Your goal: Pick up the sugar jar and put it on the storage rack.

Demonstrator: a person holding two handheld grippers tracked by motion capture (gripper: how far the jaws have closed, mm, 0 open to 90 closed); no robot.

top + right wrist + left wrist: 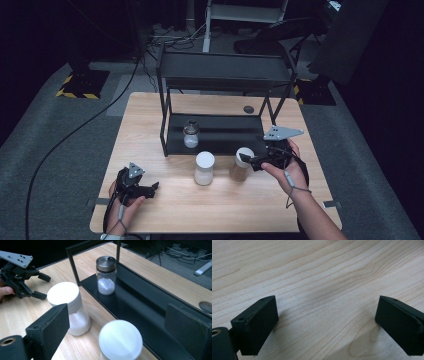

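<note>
Judging by the right gripper (pixel 248 160), the thing in hand is taken to be the brown-filled jar (pixel 241 165) with a white lid, standing on the wooden table (pixel 150 115) just in front of the black shelf rack (pixel 220 132). The jaws are spread and set to either side of the jar at about lid height; no pinch is made yet. The jar appears rigid, smooth-walled and probably slippery. It is judged moderately light and liable to tip if pushed at the top. A grip on the body below the lid is advised rather than on the lid itself.

The left gripper (pixel 152 188) is held at the near left of the table, well apart from the jars. In the left gripper view its jaws are seen wide apart over bare wood grain, holding nothing.

Beside the brown jar, to its left, a second white-lidded jar (pixel 204 168) of white powder is noted. Farther back, a shaker (pixel 190 133) with a metal perforated cap stands on the lower shelf of the rack.

From the right gripper view, the holes in the shaker's (pixel 106 275) cap and the white powder inside are made out clearly; these are too small to read from above. The high view alone supplies the brown contents, the rack's upper shelf and a small dark disc (pixel 248 108) at the far edge.
</note>
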